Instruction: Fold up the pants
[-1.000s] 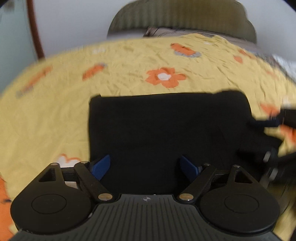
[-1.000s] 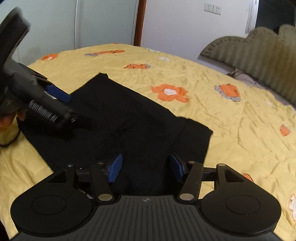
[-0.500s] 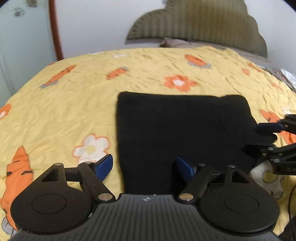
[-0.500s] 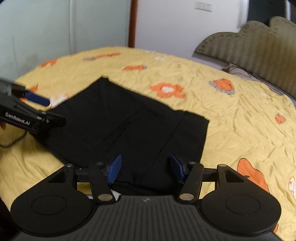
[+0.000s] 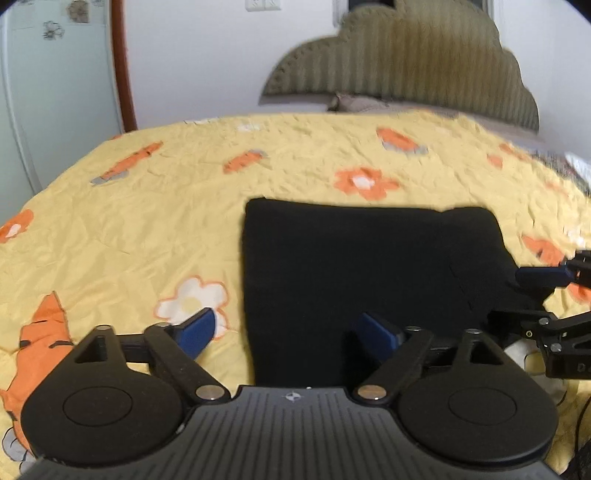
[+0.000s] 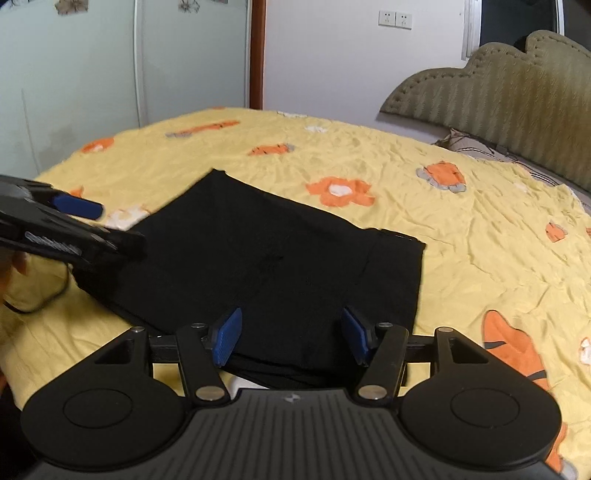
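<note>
Black pants (image 5: 354, 273) beneath open hand-held grippers (image 5: 288, 332)

Yellow flowered bedsheet (image 5: 303, 158) below an olive padded headboard (image 6: 509, 88), wall socket (image 6: 394, 19) above

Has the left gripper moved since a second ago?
Yes. The left gripper, jaws just opening and empty, has drawn back from the black pants and shifted left; one fingertip now sits over the yellow bedspread.

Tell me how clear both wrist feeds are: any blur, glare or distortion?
Left wrist: mild motion blur, fisheye bowing the yellow bedspread; black pants show no fold detail. Right wrist: sharper, pants' seams faintly visible, left gripper blurred at the edge. No glare in either.
</note>
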The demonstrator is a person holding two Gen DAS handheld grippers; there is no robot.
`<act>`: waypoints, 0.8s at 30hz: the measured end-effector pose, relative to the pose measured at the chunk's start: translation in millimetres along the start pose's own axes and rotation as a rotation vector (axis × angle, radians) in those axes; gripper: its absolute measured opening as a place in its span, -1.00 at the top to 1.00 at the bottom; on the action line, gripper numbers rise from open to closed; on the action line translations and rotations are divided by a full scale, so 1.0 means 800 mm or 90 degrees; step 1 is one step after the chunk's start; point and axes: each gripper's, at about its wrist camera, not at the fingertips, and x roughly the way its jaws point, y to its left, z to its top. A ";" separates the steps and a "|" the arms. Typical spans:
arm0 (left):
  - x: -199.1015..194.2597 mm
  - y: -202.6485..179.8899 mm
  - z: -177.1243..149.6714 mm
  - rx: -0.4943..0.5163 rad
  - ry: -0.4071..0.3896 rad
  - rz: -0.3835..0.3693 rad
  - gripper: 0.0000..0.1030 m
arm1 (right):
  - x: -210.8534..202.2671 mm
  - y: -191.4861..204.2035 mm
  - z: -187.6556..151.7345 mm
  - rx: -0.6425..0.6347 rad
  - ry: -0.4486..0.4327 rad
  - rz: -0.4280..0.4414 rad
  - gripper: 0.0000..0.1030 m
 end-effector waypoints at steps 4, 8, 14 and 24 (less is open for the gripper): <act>0.017 -0.009 -0.008 0.012 0.022 0.006 -0.80 | 0.013 0.012 -0.010 -0.019 0.022 -0.016 -0.26; 0.001 0.001 0.000 -0.056 0.009 -0.019 -0.77 | 0.002 0.013 -0.006 0.013 0.010 -0.035 -0.35; -0.014 -0.010 0.009 -0.088 -0.025 -0.031 -0.79 | -0.015 0.014 -0.001 0.083 -0.047 -0.047 -0.57; 0.027 -0.041 -0.007 -0.020 -0.010 0.037 -0.81 | 0.021 0.008 -0.013 0.060 -0.002 -0.127 -0.72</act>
